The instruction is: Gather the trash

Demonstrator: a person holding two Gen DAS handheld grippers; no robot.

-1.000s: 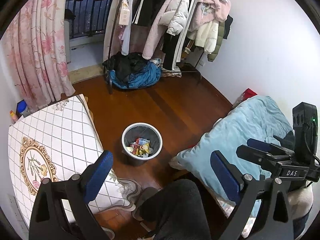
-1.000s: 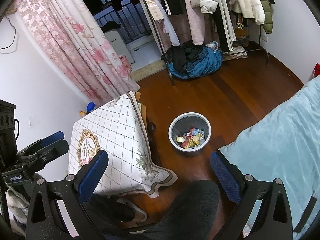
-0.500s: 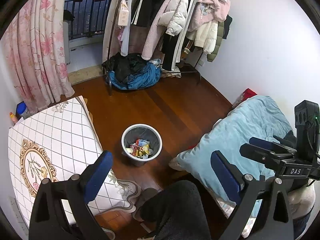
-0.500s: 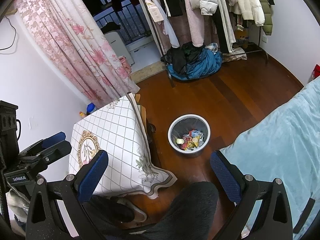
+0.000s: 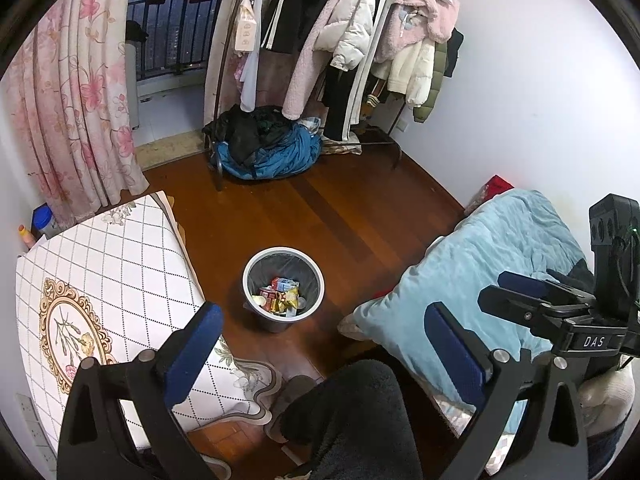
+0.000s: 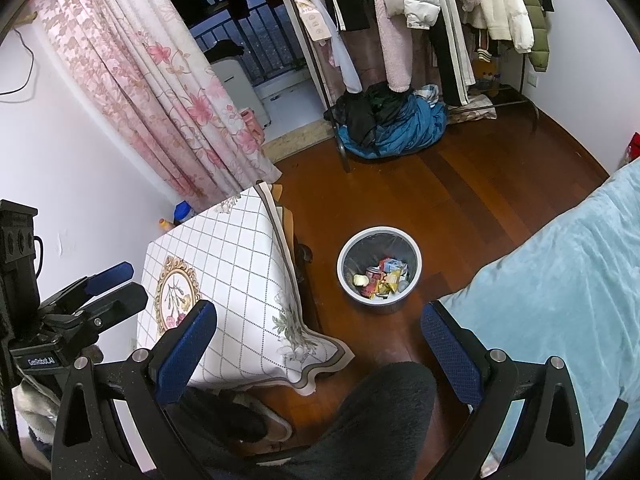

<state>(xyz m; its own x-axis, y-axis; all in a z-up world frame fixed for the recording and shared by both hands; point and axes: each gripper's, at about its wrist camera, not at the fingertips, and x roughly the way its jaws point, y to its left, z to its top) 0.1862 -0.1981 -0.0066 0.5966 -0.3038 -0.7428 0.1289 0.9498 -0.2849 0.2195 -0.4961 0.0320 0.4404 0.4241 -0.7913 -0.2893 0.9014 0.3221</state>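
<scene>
Left gripper (image 5: 320, 344): you hold it high over the room; its jaws stand wide apart with nothing between the blue pads.
Right gripper (image 6: 318, 340): you hold it raised as well, jaws spread wide and empty; in the left wrist view it shows at the right edge, over the bed.
Trash bin (image 5: 283, 286): it stands upright on the wooden floor (image 5: 344, 216), between the desk and the bed, well below both grippers.
Trash (image 5: 280, 296): coloured wrappers and packets lie in the bottom of the bin; what each piece is, you cannot tell.
Desk (image 5: 104, 280): covered by a white checked cloth with a gold oval motif, its near corner hanging down just beside the bin.
Bed (image 5: 500, 256): light blue blanket, to the right of the bin.
Your knee (image 5: 360, 412): in dark fleece, low in both views, between the jaws.
Clothes rack (image 5: 352, 40): hung with coats at the far wall, a blue and black heap on the floor beneath it.
</scene>
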